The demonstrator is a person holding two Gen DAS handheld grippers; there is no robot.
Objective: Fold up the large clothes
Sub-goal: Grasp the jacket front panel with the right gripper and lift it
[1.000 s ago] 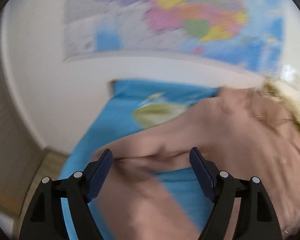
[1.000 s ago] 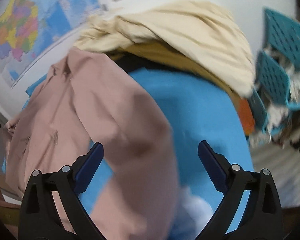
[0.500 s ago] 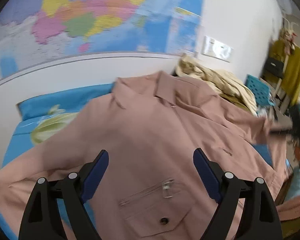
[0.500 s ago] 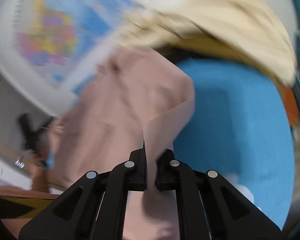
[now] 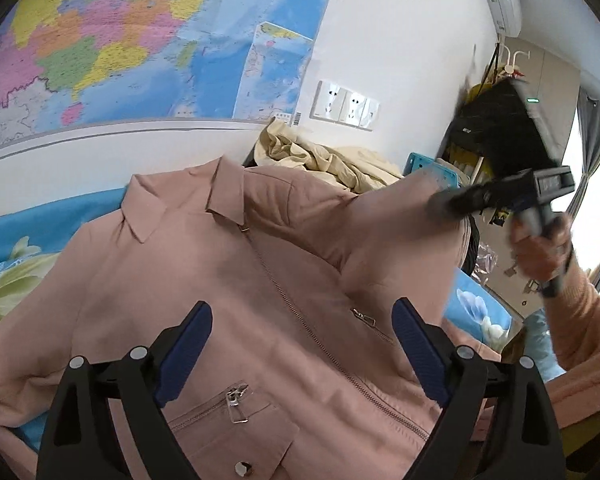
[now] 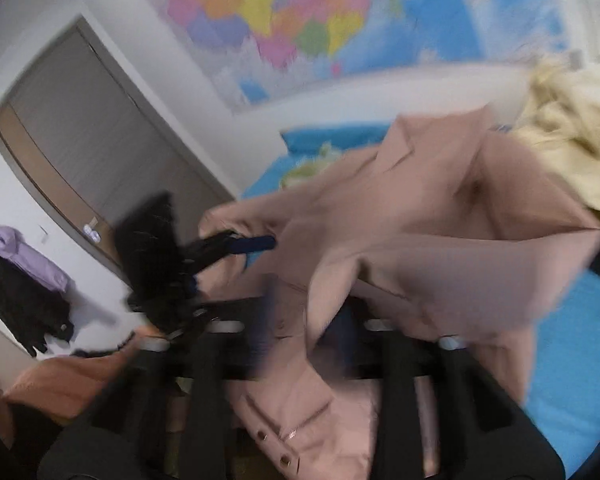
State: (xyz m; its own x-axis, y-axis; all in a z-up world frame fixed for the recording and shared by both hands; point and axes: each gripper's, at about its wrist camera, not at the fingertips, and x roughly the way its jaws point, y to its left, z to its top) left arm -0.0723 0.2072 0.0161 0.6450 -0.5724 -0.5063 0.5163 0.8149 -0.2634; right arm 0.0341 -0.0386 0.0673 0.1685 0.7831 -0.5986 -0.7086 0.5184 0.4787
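1. Left wrist view: the left claw (image 5: 300, 344) is held tilted down over the pink jacket (image 5: 228, 288), jaws opening, nothing pinched. The jacket is spread face-up, zipped, on the blue bed (image 5: 4, 236).
2. Right wrist view: the right claw (image 6: 312, 332) is blurred, jaws opening, with a raised sleeve (image 6: 420, 264) between them.

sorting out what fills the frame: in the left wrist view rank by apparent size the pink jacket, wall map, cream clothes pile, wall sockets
1. pink jacket, though nearest the camera
2. wall map
3. cream clothes pile
4. wall sockets
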